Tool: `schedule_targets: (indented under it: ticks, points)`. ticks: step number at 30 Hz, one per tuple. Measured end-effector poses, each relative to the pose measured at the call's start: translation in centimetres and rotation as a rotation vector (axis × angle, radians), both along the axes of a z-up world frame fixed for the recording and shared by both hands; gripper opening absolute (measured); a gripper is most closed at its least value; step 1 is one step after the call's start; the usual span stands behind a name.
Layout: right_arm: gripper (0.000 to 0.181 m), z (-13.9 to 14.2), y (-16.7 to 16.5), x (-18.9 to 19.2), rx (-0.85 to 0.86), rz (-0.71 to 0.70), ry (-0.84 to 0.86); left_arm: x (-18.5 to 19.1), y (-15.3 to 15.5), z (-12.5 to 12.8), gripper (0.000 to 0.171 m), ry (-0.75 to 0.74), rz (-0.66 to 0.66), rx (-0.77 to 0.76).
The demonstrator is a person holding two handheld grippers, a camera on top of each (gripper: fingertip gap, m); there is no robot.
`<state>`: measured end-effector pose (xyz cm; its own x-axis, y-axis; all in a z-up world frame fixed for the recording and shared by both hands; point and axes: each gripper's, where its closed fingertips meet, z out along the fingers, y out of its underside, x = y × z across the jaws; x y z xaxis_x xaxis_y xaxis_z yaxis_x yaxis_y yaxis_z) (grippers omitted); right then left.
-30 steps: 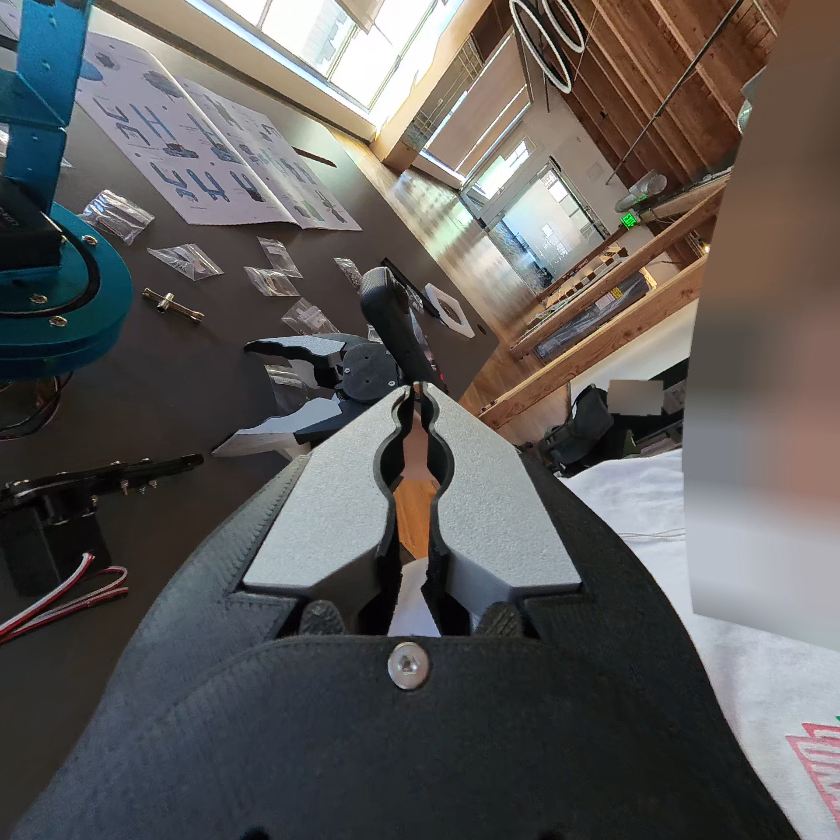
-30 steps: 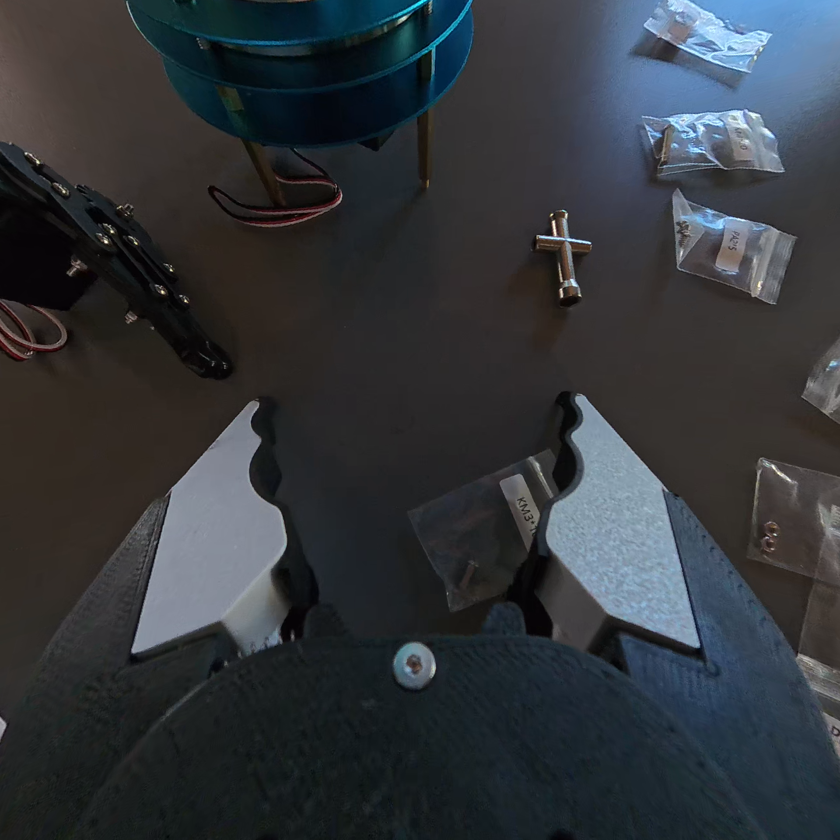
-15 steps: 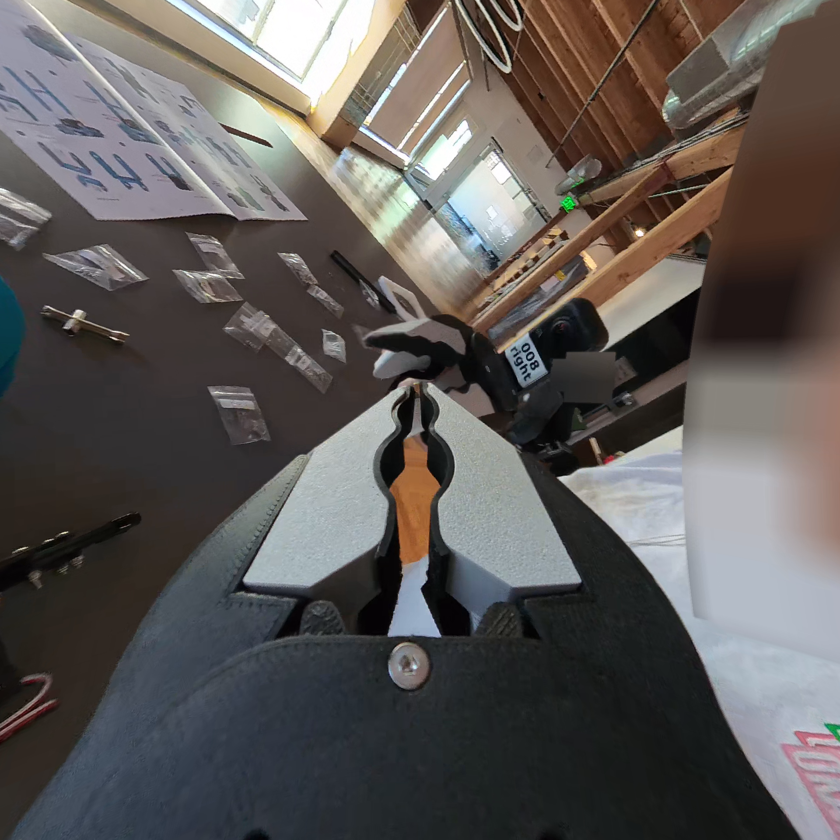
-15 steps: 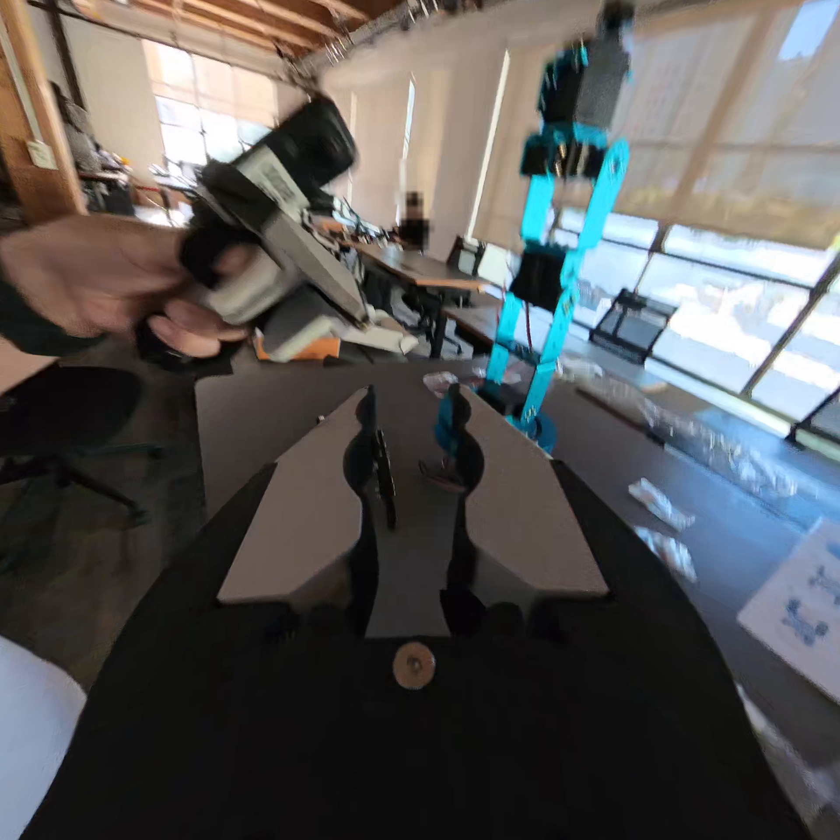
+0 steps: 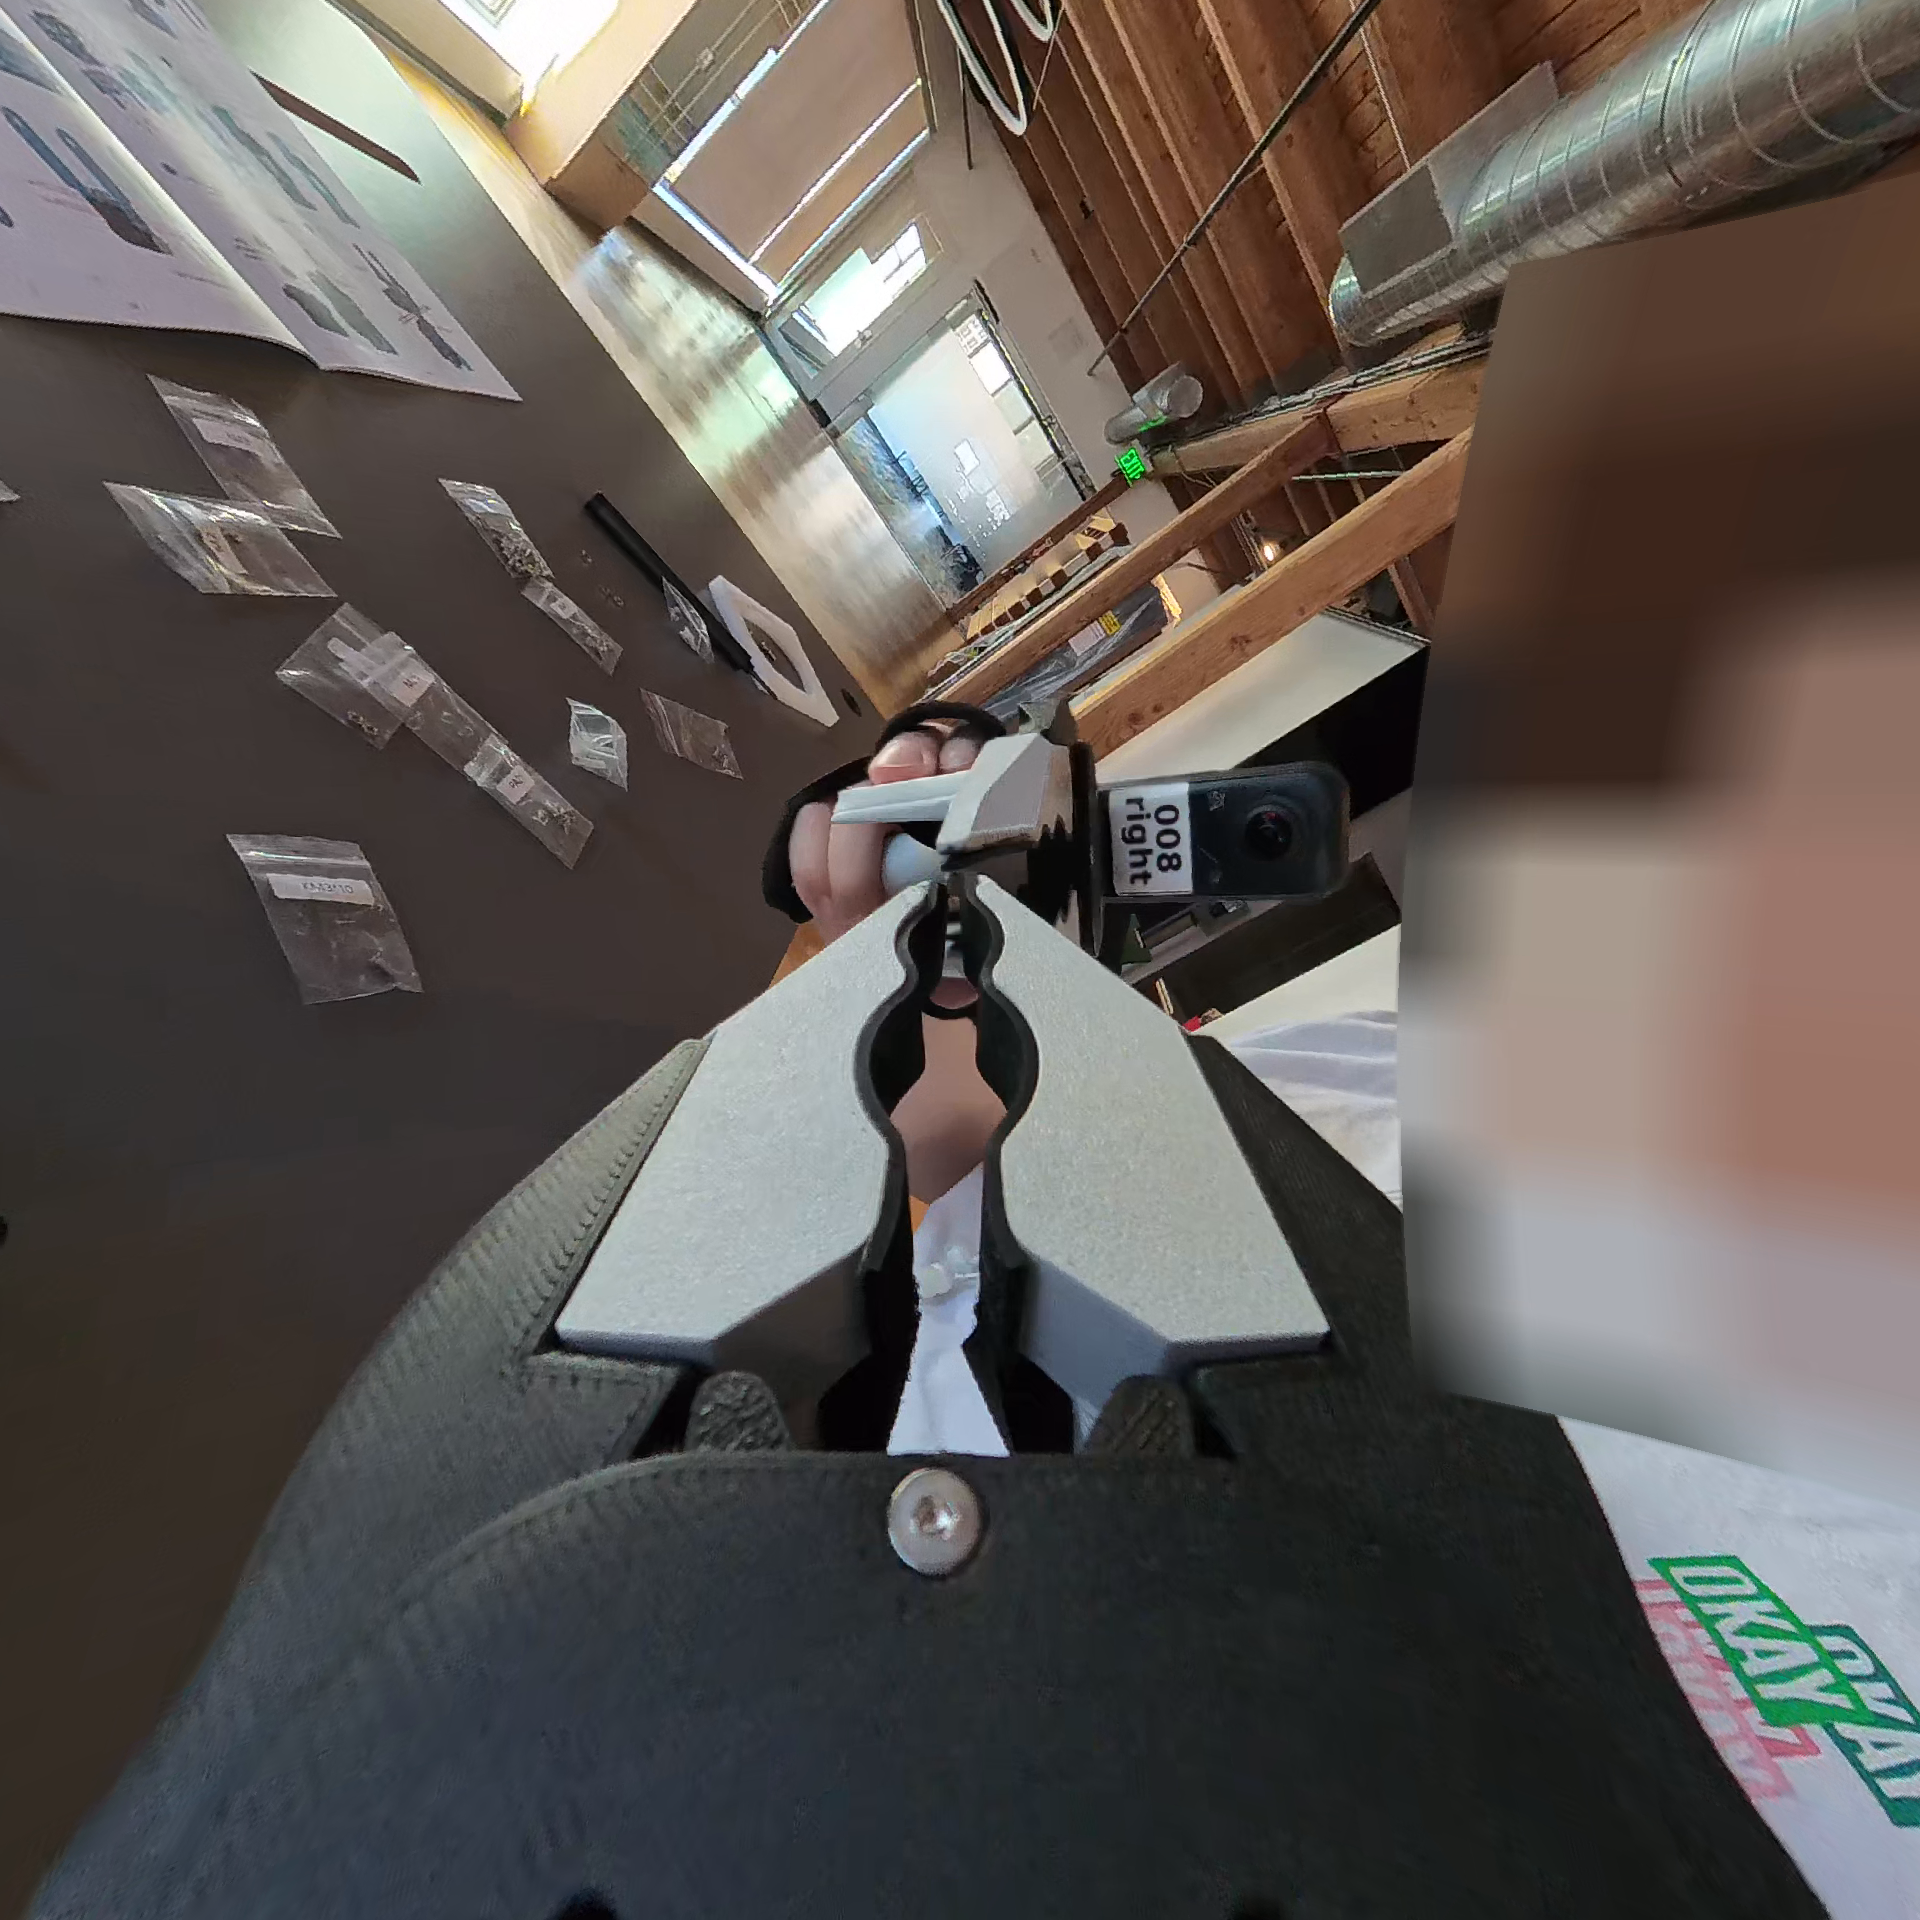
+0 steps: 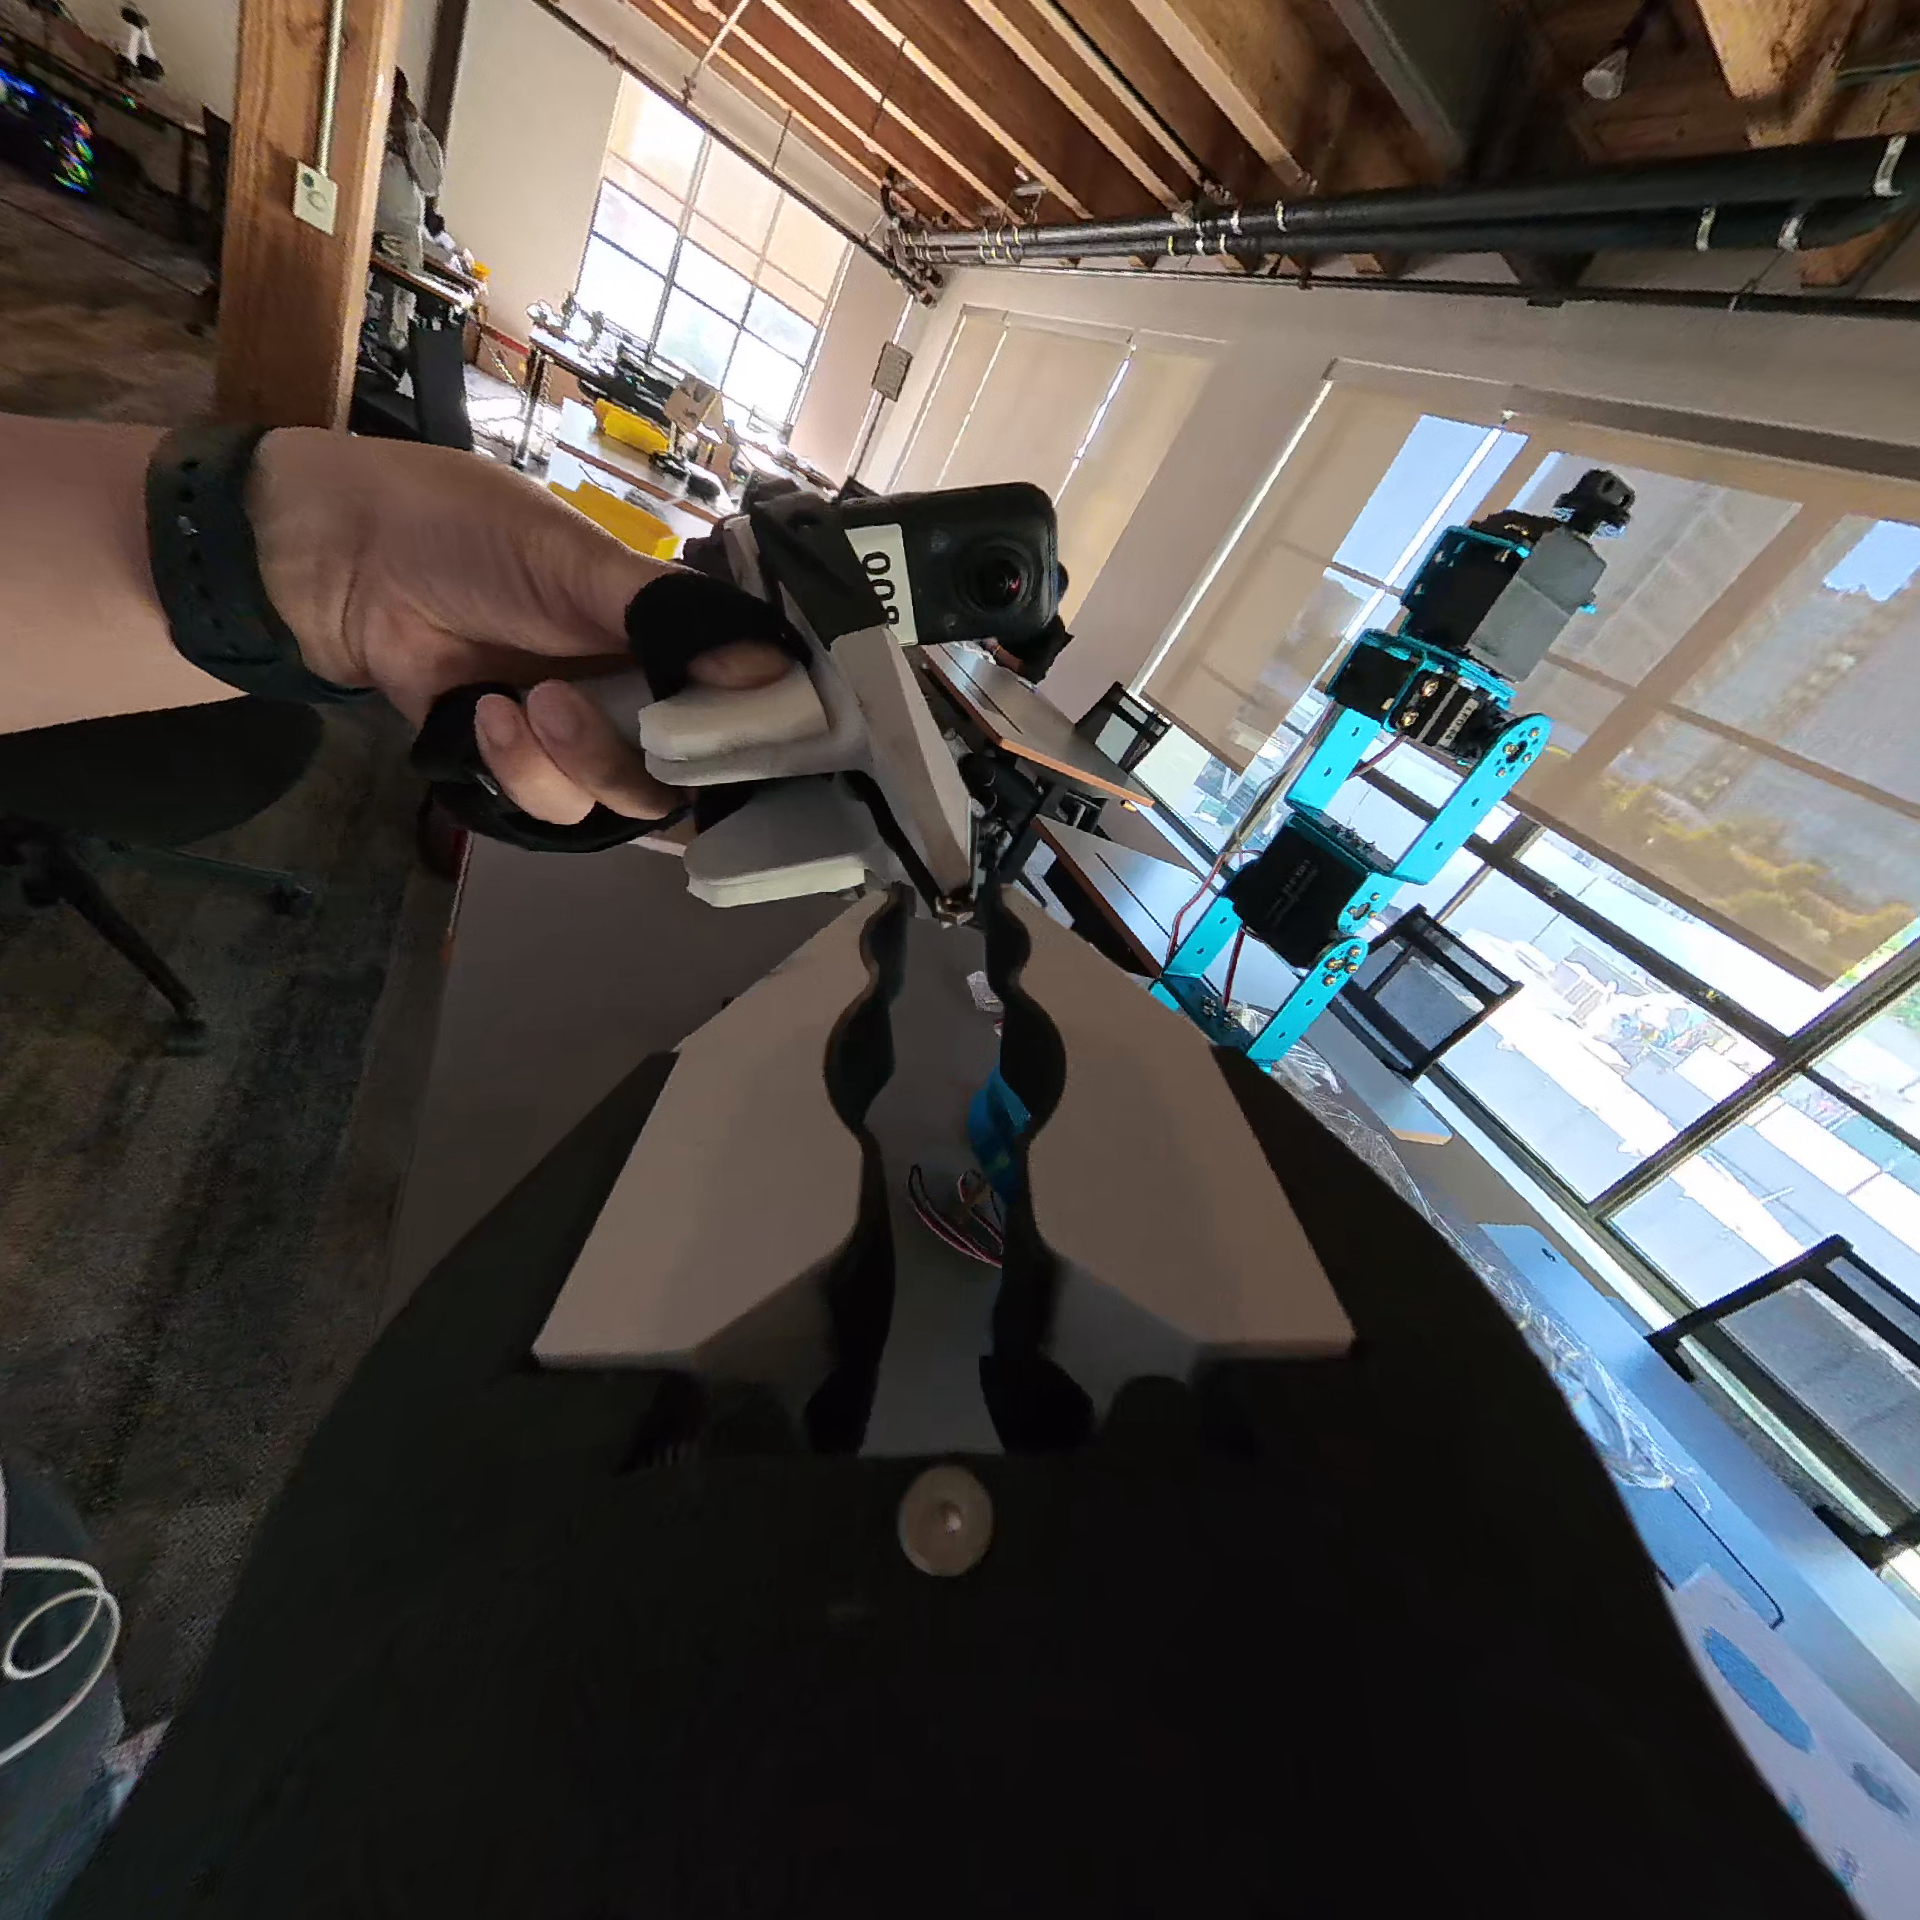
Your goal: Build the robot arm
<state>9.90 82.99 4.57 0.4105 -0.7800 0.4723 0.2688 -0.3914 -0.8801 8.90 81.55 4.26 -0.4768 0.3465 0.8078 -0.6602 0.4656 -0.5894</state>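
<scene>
— While both claws hang over the worktop (image 5: 208,1143), what does each one grip?

— Nothing that I can see. The left claw (image 5: 953,902) has its fingers pressed together, with only the wavy gaps of its inner edges showing. The right claw (image 6: 938,920) points straight at the left claw, tip to tip. Its fingers are drawn close with a slim gap, but the left claw's tip hides whether its tips meet, so I cannot tell.

— How good is the contact?

— I'd say it is delicate, since the two meet only at a point. Both wrists need to stay steady and in line.

— And the count?

— There are two claws and two hands, the right hand (image 5: 842,842) and the left hand (image 6: 447,603). One blue servo arm (image 6: 1403,831) stands on the worktop beyond the left claw. Well off to the left claw's side lie about ten clear parts bags (image 5: 327,914), some overlapping. Farther out are one open instruction sheet (image 5: 208,208), one white hexagonal frame (image 5: 769,665) and one black rod (image 5: 644,551).
</scene>
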Motion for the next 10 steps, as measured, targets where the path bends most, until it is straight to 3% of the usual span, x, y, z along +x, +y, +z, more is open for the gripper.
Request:
schedule_targets:
  ticks: [10]
  points:
    - [0.006, 0.53, 0.20, -0.09, 0.069, 0.064, -0.036, 0.10, 0.38, 0.64, 0.001, 0.068, -0.037, -0.031]
